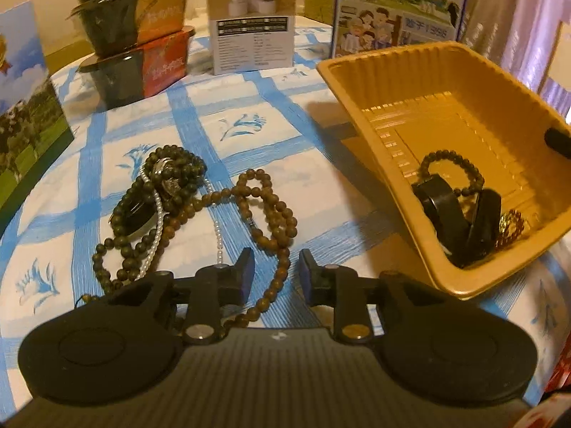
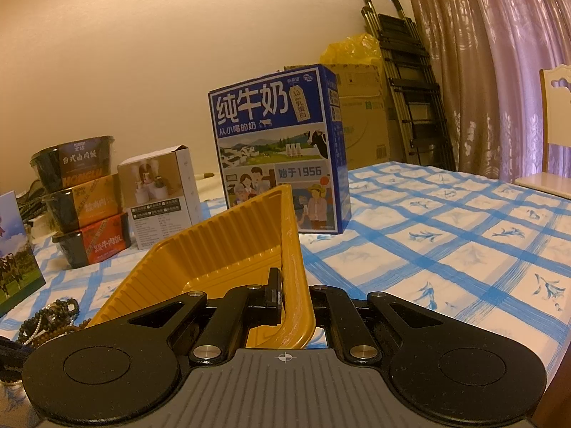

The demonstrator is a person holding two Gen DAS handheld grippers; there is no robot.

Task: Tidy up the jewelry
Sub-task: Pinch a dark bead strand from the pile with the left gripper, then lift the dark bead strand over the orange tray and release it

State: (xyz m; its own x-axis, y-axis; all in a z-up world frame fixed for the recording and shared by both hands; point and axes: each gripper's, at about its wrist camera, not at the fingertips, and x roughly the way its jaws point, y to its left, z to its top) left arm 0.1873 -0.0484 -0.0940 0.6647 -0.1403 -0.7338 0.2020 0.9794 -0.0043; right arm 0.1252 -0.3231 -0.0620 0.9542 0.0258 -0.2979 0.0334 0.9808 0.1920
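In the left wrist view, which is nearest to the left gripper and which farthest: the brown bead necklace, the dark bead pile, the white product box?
1. brown bead necklace: one strand runs between the fingers of the left gripper.
2. dark bead pile: farther, to the left.
3. white product box: farthest, at the table's back.

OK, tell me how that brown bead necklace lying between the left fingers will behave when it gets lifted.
The brown bead necklace is probably floppy: it lies in loose loops on the tablecloth. It will likely dangle, and may drag the dark bead strand and pearl strand tangled with it. Round beads could slip from the left gripper.
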